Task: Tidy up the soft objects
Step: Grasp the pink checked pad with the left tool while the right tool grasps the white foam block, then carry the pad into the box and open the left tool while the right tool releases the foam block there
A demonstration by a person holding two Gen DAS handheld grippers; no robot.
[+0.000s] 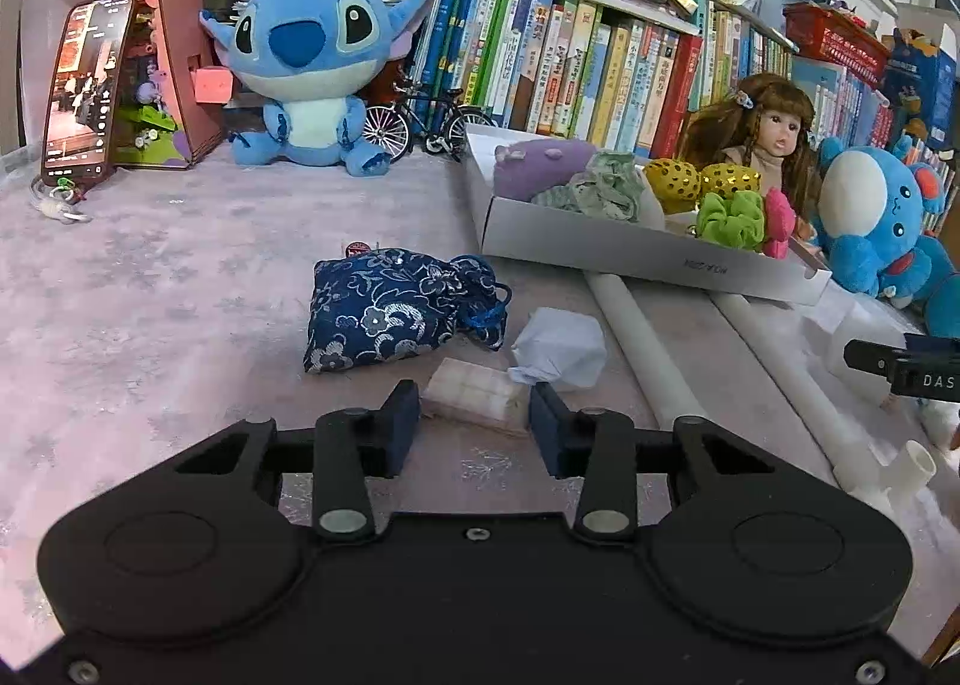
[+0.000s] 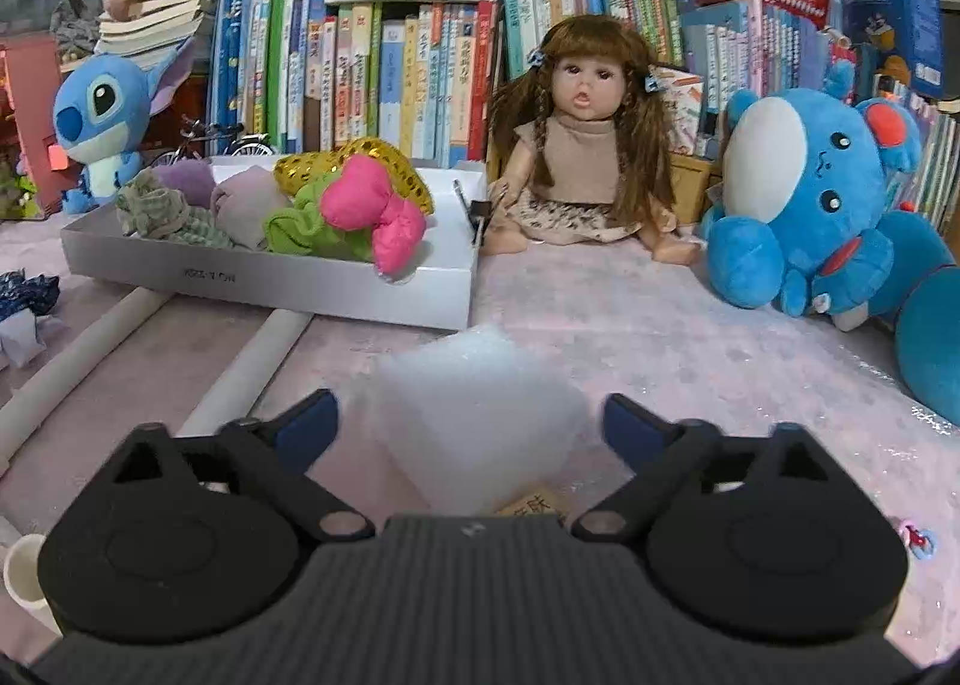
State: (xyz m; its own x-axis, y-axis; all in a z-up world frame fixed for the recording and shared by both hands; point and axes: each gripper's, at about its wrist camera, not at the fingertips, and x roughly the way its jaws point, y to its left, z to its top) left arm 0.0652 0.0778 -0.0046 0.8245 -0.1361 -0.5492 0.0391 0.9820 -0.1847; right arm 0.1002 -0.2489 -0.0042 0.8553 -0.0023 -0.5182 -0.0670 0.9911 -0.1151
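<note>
Left gripper jaws narrowed around cream quilted pad, just before white box; contact unclear. Pad soft, light: pinch mid-body. Right gripper wide, straddling foam block.

The left claw tilts downward, its blue pads drawn in close, one against each end of a small pale block. The right claw also tilts downward, fingers spread wide to either side of a white foam piece, not pressing it.
</note>
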